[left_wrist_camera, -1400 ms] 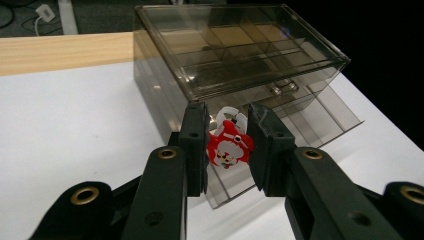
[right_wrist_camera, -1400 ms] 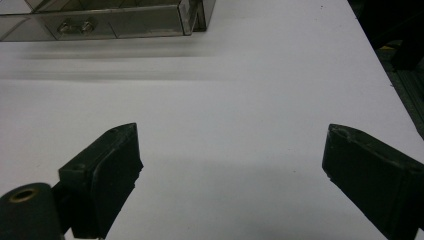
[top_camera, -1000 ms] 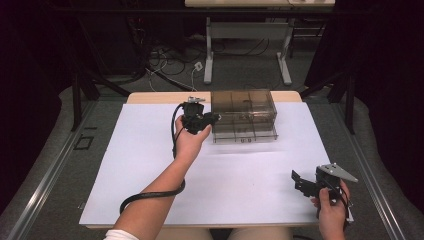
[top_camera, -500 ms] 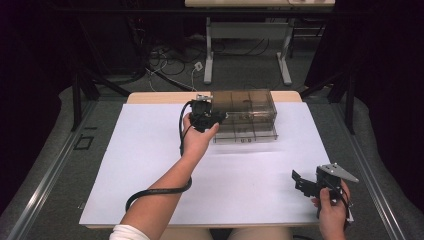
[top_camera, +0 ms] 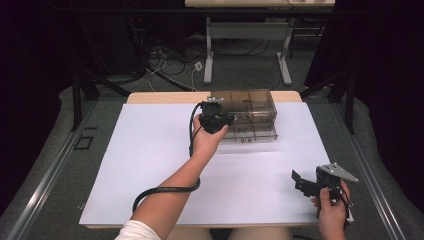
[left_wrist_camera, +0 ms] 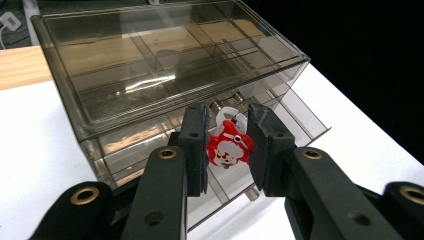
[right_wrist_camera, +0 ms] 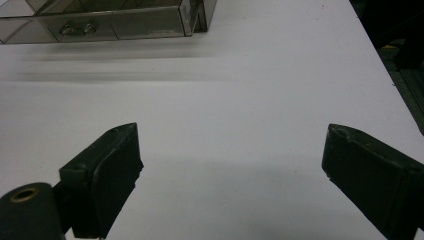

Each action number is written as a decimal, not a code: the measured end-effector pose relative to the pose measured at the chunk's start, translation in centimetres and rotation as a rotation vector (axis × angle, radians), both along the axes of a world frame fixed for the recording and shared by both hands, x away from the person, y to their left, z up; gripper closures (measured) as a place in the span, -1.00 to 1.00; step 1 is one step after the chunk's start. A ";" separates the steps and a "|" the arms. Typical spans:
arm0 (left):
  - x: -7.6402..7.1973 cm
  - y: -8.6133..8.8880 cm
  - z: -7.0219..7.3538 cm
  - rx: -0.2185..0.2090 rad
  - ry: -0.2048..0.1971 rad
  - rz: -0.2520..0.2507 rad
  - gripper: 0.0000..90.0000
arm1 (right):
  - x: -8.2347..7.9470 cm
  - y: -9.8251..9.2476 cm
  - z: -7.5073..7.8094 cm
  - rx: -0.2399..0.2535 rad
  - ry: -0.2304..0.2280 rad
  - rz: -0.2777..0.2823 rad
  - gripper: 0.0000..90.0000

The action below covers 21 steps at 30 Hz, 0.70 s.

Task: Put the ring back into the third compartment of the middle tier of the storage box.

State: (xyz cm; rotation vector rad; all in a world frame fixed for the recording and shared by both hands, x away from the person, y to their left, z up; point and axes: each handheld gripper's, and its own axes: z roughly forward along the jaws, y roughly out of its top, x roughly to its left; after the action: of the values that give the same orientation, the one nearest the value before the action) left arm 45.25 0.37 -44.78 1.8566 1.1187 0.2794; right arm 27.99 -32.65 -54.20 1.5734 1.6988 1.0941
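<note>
On the white table, the smoky drawer box seems empty.

A white sheet covers most of a light wood table, bare wood showing at the far edge. Grey floor runs round the table w/ a metal rail down the left side. Beyond, a tangle of cables & a white plug lie on the floor beside the white legs of a second desk. Black curtains close off both sides; dark metal stand legs at left. Even overhead light, soft shadows.
</note>
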 end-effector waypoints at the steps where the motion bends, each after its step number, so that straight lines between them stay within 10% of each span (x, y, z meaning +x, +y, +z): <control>1: 0.0 0.0 0.0 0.000 0.000 0.000 0.56 | 0.0 0.1 0.0 0.005 0.003 -0.003 -0.81; 21: 0.7 -2.7 -1.1 0.027 0.008 -0.021 0.56 | 0.0 0.2 -0.1 0.007 0.005 0.001 -0.81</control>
State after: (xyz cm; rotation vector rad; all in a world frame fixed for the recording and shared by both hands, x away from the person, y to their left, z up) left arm 45.91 -2.38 -45.89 1.8938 1.1057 0.2767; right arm 28.03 -32.49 -54.29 1.5811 1.7007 1.0982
